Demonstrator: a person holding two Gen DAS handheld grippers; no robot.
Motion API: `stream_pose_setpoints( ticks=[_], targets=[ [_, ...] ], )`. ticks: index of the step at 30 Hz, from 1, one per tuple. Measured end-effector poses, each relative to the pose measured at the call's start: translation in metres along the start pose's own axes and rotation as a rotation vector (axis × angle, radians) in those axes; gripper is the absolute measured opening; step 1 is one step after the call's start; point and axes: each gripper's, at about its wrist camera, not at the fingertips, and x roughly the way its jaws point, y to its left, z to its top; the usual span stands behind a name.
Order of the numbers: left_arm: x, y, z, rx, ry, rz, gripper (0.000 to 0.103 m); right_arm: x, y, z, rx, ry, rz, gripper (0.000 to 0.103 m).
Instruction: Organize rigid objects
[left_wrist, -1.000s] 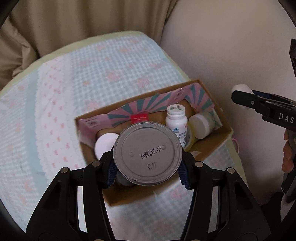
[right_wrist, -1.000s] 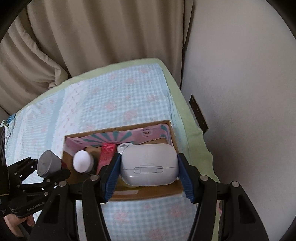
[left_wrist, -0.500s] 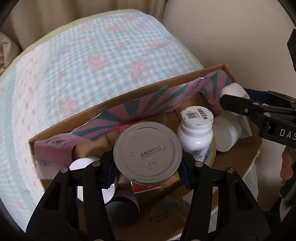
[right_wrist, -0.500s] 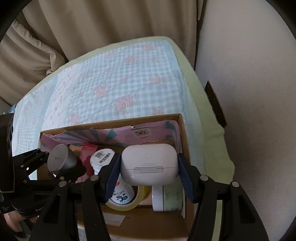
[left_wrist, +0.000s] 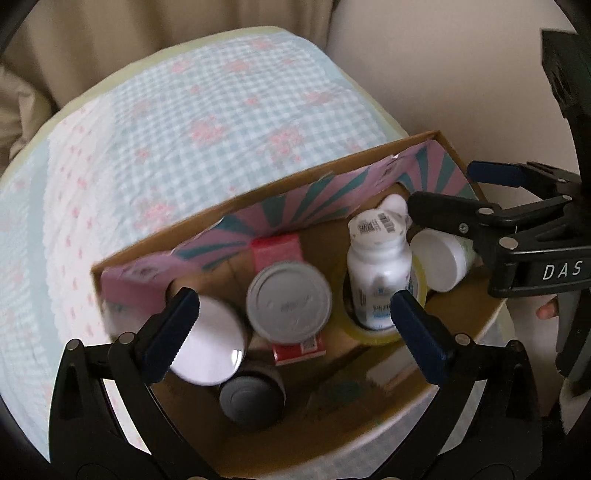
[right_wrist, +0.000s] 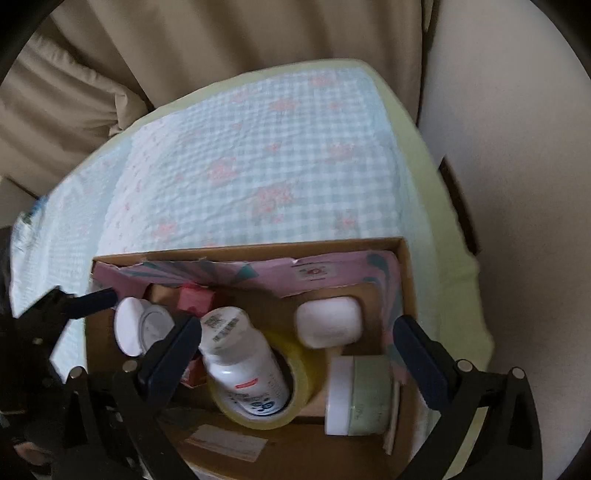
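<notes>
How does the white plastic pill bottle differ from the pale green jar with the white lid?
The white plastic pill bottle is tall and narrow and stands tilted inside a yellowish tape roll; the pale green jar with the white lid is squat, wide and lies on its side. Both sit in the cardboard box.

Your left gripper (left_wrist: 293, 312) has just sprung its jaws wide over the cardboard box (left_wrist: 258, 206), pads clear of the grey-lidded tin (left_wrist: 289, 300) lying between them on a red packet (left_wrist: 299, 347); beside it a white bottle (left_wrist: 380, 273) stands inside a tape roll (left_wrist: 373, 332)
</notes>
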Motion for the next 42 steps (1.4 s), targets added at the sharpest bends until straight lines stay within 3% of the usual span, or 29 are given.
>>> stream_pose_setpoints(
  ticks=[9,16,25,35,42],
  targets=[
    [-0.026,0.009,-0.009,-0.033,-0.019,0.0,0.103,-0.014,0.005,-0.005,0.034,0.003,-0.004,0.103],
    [-0.068,0.015,-0.012,-0.047,-0.064,-0.016,0.103,-0.048,0.017,-0.006,0.036,-0.026,-0.033,0.103],
    [-0.207,0.047,-0.044,-0.156,-0.167,-0.006,0.103,-0.151,0.076,-0.007,0.034,-0.114,-0.033,0.103],
    [-0.395,0.097,-0.124,-0.23,-0.409,0.089,0.103,-0.3,0.196,-0.037,-0.004,-0.302,-0.018,0.103],
    [-0.454,0.122,-0.186,-0.289,-0.497,0.163,0.103,-0.349,0.254,-0.078,-0.072,-0.399,-0.052,0.103]
  ],
)
